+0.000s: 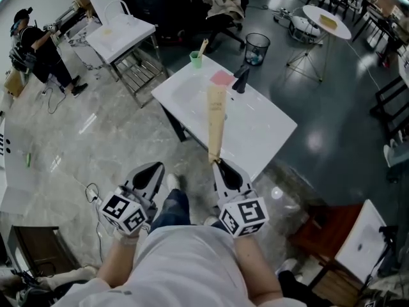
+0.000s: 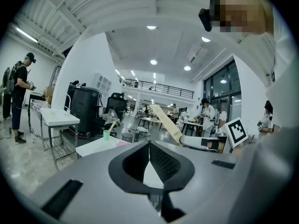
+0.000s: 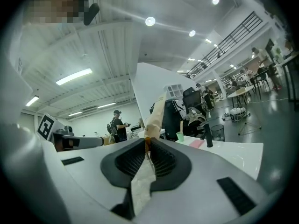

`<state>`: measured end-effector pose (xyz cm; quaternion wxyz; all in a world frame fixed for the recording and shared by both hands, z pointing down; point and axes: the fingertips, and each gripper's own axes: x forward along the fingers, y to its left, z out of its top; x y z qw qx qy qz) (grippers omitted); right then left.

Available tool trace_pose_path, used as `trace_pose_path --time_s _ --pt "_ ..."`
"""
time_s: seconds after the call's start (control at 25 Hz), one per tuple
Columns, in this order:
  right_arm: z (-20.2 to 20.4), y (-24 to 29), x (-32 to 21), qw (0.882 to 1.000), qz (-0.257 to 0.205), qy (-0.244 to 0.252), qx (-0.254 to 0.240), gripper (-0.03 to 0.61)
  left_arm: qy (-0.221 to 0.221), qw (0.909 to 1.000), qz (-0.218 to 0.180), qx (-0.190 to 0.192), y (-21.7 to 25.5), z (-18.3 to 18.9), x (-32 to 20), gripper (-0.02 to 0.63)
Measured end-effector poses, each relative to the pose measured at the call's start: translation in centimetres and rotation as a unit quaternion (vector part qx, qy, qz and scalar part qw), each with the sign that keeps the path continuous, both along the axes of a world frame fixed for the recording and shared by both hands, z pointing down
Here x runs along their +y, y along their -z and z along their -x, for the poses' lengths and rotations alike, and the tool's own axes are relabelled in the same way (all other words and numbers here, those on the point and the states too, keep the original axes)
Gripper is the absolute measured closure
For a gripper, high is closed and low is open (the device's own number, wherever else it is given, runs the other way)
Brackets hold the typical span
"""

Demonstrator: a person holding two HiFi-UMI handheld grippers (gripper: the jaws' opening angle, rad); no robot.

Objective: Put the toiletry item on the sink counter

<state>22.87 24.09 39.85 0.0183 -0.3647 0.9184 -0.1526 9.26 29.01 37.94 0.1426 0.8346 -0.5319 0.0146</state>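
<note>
Toiletry tube [image 1: 216, 123]: long, tan, one end clamped in right gripper [image 1: 217, 163], rest slanting up in air over near part of white sink counter [image 1: 268, 133]. Left gripper [image 1: 153, 169] just left of right one, jaws closed together, nothing between. Green cup [image 1: 196, 59], black faucet [image 1: 241, 80] at counter's far side.

The tube [image 1: 216, 121] is too small to identify (toothpaste, perhaps); its near end is hidden.
</note>
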Motion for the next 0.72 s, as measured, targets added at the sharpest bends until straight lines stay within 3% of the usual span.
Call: trace_pose_path --time_s 0.36,0.72 --pt "2.6 -0.7 -5.9 1.000 0.006 -0.016 0.011 0.534 -0.028 0.9996 0.004 0.004 -0.5 2.4 -7.3 0.597" --pt "7.9 -3.1 -12.3 0.999 0.025 -0.037 0.019 0.535 -0.051 0.9985 0.014 0.018 -2.7 8.2 -14.4 0.598"
